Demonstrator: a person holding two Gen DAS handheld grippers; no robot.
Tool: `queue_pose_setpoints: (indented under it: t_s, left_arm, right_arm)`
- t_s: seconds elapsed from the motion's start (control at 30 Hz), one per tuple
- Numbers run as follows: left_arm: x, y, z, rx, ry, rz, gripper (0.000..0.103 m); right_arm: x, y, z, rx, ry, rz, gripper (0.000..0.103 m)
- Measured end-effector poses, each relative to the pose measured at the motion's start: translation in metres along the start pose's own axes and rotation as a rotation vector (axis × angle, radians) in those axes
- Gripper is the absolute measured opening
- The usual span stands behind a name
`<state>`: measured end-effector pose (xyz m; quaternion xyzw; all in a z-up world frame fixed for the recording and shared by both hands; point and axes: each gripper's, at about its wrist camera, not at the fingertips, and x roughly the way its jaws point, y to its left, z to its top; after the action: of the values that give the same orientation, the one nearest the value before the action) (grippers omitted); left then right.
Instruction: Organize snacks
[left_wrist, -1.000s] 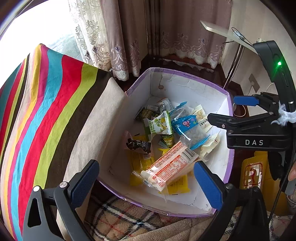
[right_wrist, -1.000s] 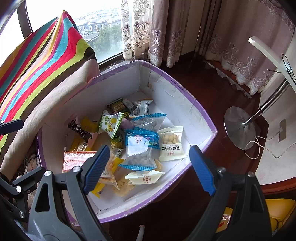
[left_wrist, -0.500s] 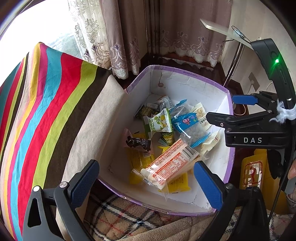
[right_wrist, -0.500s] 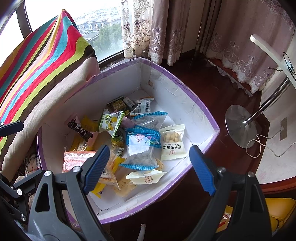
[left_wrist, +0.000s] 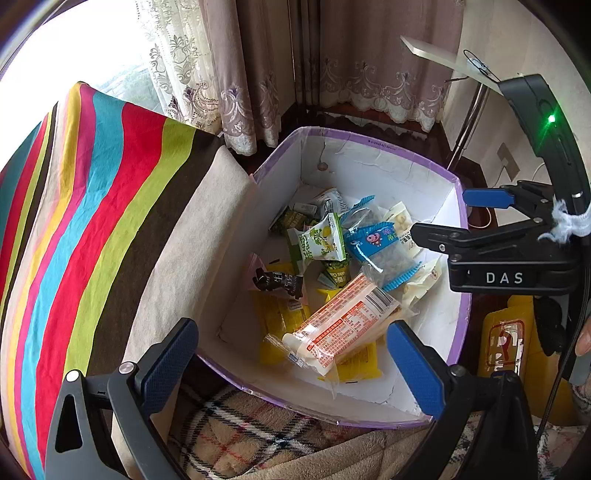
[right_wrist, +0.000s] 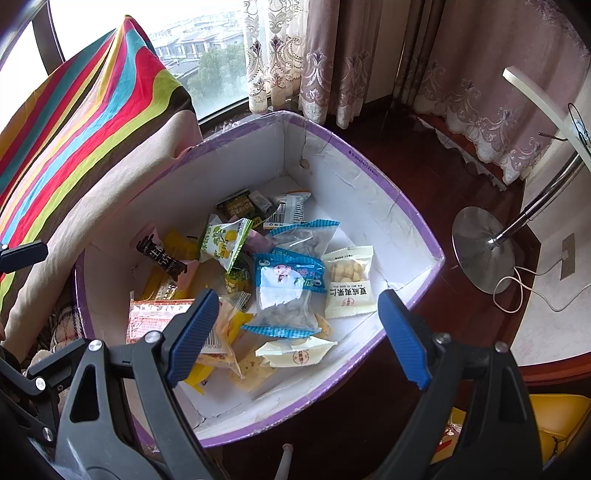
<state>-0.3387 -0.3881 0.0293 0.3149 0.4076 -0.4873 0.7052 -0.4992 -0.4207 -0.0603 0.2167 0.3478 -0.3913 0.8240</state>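
A white box with a purple rim (left_wrist: 373, 142) (right_wrist: 399, 199) holds several snack packets. On top lie a long orange-and-white pack (left_wrist: 343, 325) (right_wrist: 147, 319), a blue-edged clear bag (left_wrist: 380, 247) (right_wrist: 288, 291), a green-and-white lemon pouch (left_wrist: 319, 240) (right_wrist: 223, 240), a cream packet of pale pieces (right_wrist: 347, 282) and a black wrapper (left_wrist: 279, 282) (right_wrist: 162, 258). My left gripper (left_wrist: 291, 367) hangs open above the box's near edge, empty. My right gripper (right_wrist: 293, 336) is open and empty over the box's right side; it also shows in the left wrist view (left_wrist: 472, 218).
A striped cloth (left_wrist: 74, 229) (right_wrist: 85, 110) drapes over a beige cushion left of the box. A plaid blanket (left_wrist: 266, 439) lies below it. A floor lamp base (right_wrist: 484, 249) and cable sit on the dark wood floor at right. A yellow bag (left_wrist: 506, 343) stands beside the box.
Both grippers stay open and empty. The views have drifted slightly, with the box sitting a little higher in each frame than before.
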Motion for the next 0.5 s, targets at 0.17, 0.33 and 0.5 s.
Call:
queue_pose_setpoints:
  t_s: [0.17,0.33,0.5]
  left_arm:
    - [0.0005,0.0001,-0.0004,-0.001,0.002,0.000,0.103]
    - [0.0017,0.0006,-0.0021,-0.002,0.004,0.000,0.103]
    - [0.0019,0.0006,-0.0031,-0.001,0.005,-0.001,0.103]
  right_arm:
    - [0.0005,-0.0008,-0.0005,0.002,0.003,0.002,0.089]
    - [0.0009,-0.0013,-0.0013,0.008,0.008,0.004,0.089]
    - [0.0011,-0.0008,-0.0021,0.009,0.010,0.005,0.089]
